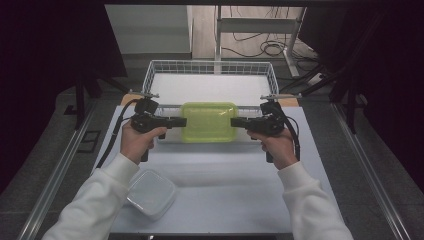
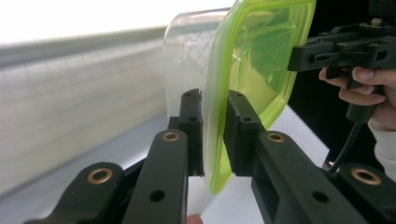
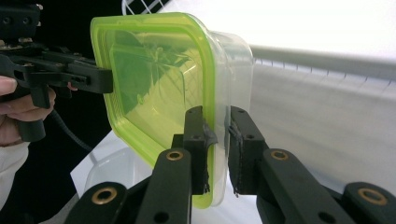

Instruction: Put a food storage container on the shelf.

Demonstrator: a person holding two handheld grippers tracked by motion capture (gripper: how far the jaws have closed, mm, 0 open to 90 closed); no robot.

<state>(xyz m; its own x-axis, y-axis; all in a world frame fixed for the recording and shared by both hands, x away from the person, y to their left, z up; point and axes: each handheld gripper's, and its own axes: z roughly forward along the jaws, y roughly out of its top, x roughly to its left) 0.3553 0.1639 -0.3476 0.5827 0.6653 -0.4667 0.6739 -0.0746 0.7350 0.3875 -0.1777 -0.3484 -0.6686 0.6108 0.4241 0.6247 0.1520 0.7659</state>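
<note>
Both the left gripper (image 1: 181, 122) and right gripper (image 1: 235, 122) were clamped on opposite rims of the clear plastic container with a lime-green lid (image 1: 209, 121), seemingly light, stiff and slippery

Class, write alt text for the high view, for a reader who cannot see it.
Two hand-held tongs, the left tongs and the right tongs, grip opposite ends of a clear container with a green lid, holding it just in front of a white wire basket. A second clear container sits on the white table near the person's left sleeve.
</note>
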